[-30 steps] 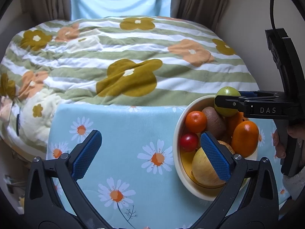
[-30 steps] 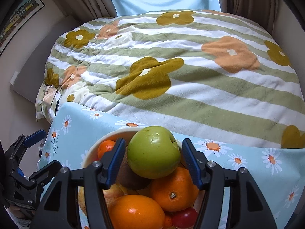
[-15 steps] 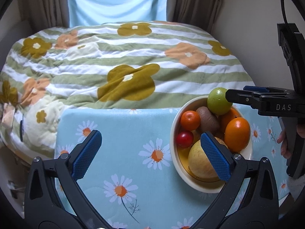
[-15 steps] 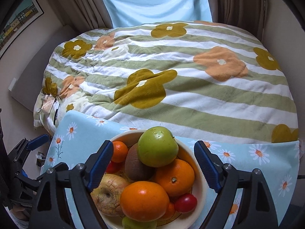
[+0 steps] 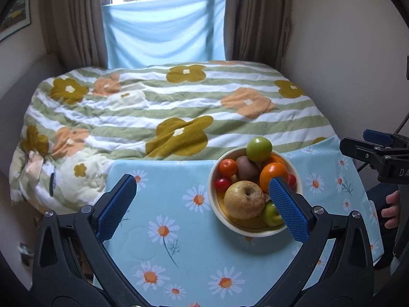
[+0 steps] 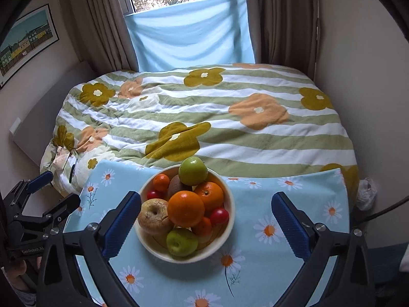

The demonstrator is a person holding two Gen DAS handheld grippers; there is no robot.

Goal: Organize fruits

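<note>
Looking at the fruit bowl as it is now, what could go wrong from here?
1. The green apple sits on top of the pile at the far rim of the bowl; a bump might roll it onto the bed.
2. The bowl is heaped, so adding or pulling out fruit may shift the oranges.

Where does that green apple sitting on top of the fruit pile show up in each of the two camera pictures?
Left wrist view: green apple right of centre, at the bowl's far rim.
Right wrist view: green apple near the middle, again at the bowl's far rim.
Shared landmark: the yellowish apple on the bowl's left side.
</note>
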